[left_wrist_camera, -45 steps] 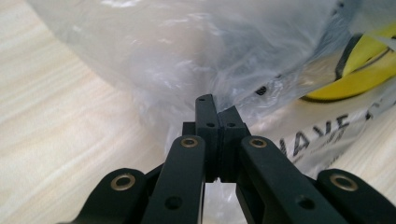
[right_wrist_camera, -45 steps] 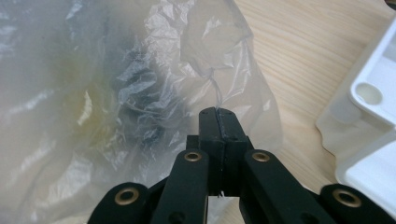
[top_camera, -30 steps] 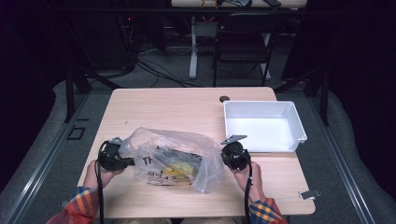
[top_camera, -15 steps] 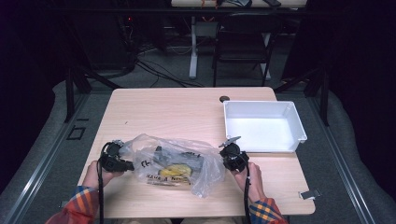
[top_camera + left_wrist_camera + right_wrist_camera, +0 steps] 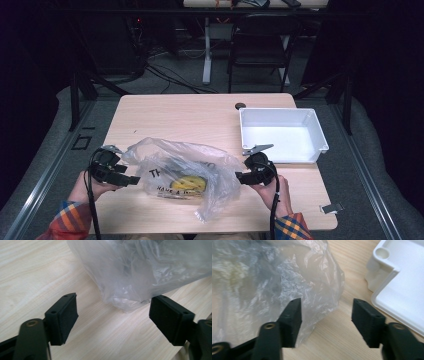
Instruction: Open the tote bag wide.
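Standing parted on the left gripper (image 5: 113, 315), jaws having just been opening, pads off the clear plastic bag (image 5: 140, 270), whose crumpled edge is lying on bare wood just beyond the gap, nothing pinched. Standing parted likewise on the right gripper (image 5: 325, 315), also having just been opening, a fold of the bag (image 5: 274, 280) drooping beside one pad but not squeezed by it.

Resting slack on the near middle of the tabletop (image 5: 180, 112), bag (image 5: 185, 175) printed with dark lettering, something yellow and something dark showing through the film; exactly what, hard telling. Sitting at the far right corner, well apart from the bag, white tray (image 5: 320, 135), looking bare inside.

Looking like the letting-go step: bag set down and freed at both ends. Next move probably calling for a fresh pinch on the film near its mouth to spread it, or a reach inside for the contents; needing jaws brought low and closed on a single layer, not on a slippery bunch.

Flanking the bag in the high view, left gripper (image 5: 131, 180) and right gripper (image 5: 239, 176), both pointing inward and roughly level, hands wrapped round the bodies, checked sleeves entering from the near edge.
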### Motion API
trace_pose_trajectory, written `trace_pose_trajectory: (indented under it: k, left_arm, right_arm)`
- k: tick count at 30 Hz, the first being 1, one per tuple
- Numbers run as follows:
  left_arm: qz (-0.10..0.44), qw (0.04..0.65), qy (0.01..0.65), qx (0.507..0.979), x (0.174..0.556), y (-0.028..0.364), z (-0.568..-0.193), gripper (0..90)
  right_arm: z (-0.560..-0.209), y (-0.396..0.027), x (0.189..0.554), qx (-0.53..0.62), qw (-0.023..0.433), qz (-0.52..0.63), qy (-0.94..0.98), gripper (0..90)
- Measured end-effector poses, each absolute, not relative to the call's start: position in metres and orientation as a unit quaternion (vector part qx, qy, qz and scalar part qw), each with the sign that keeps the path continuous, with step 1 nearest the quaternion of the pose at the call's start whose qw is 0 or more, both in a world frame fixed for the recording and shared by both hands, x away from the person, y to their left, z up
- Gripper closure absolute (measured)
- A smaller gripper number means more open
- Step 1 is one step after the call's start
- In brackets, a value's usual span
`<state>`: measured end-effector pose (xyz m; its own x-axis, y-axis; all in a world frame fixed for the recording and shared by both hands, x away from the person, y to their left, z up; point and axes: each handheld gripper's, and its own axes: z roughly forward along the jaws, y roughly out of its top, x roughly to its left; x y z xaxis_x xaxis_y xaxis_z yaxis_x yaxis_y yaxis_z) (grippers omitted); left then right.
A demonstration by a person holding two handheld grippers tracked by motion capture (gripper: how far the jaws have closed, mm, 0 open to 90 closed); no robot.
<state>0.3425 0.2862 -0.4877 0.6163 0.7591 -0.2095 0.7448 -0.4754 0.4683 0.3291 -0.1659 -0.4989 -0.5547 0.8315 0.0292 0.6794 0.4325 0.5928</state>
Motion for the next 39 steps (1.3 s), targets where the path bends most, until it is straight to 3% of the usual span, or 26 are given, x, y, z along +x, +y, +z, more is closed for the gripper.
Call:
trace_pose_trajectory:
  k: [6,14,16,19,21,25,30,33,39]
  left_arm:
    - [0.031,0.282,0.429,0.857,0.334,0.288,-0.467,19.4]
    - [0.064,0.304,0.424,0.851,0.327,0.286,-0.451,16.3]
    - [0.080,0.312,0.426,0.845,0.325,0.283,-0.449,19.6]
    - [0.097,0.336,0.429,0.833,0.325,0.280,-0.452,32.8]
    - [0.099,0.345,0.425,0.831,0.327,0.276,-0.457,44.3]
    - [0.073,0.363,0.401,0.838,0.330,0.270,-0.472,68.9]
    - [0.065,0.344,0.390,0.852,0.336,0.260,-0.491,85.1]
    - [0.067,0.331,0.393,0.855,0.339,0.259,-0.500,89.0]
    - [0.061,0.308,0.403,0.860,0.346,0.266,-0.510,89.9]
  right_arm:
    - [-0.479,-0.169,0.318,0.449,0.138,0.316,0.825,33.3]
    - [-0.466,-0.142,0.302,0.410,0.114,0.353,0.833,28.7]
    - [-0.464,-0.136,0.300,0.399,0.105,0.361,0.836,27.5]
    - [-0.464,-0.127,0.296,0.385,0.097,0.368,0.841,27.2]
    - [-0.467,-0.120,0.296,0.378,0.095,0.364,0.846,31.7]
    - [-0.479,-0.111,0.300,0.371,0.097,0.334,0.861,59.4]
    - [-0.496,-0.107,0.311,0.374,0.115,0.306,0.868,83.1]
    - [-0.503,-0.107,0.316,0.376,0.128,0.294,0.869,89.4]
    - [-0.507,-0.112,0.322,0.385,0.141,0.287,0.866,90.0]
